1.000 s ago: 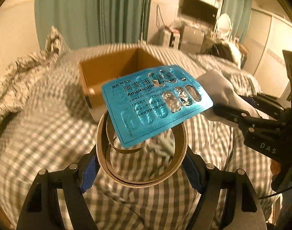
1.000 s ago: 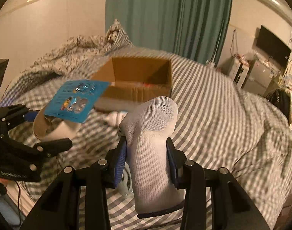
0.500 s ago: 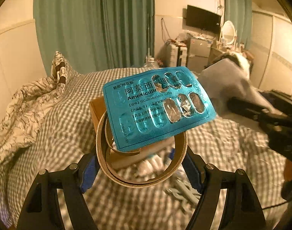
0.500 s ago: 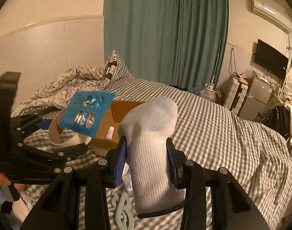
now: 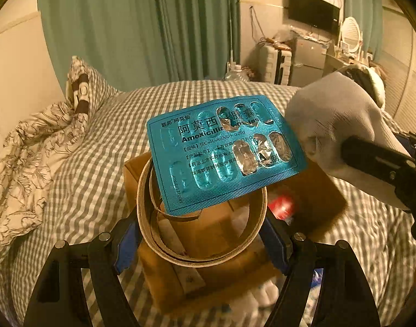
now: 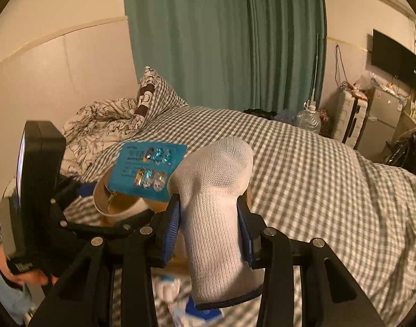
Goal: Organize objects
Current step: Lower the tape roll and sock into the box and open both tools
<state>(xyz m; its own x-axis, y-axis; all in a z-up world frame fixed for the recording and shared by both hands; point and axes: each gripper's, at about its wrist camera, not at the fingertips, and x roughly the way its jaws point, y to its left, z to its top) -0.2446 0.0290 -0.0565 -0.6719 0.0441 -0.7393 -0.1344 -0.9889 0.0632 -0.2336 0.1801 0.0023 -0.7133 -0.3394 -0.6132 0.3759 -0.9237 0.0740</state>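
tape roll pinched across its width in my left gripper, blue blister pack stuck to its upper rim, tilted. cardboard box sits directly below and ahead. my right gripper clamps white sock, long axis upright, beside the box.

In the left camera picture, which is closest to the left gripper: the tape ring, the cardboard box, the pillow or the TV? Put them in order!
1. Tape ring, held in the left gripper.
2. Cardboard box, just beyond.
3. Pillow, far left.
4. TV, on the far wall, upper right.
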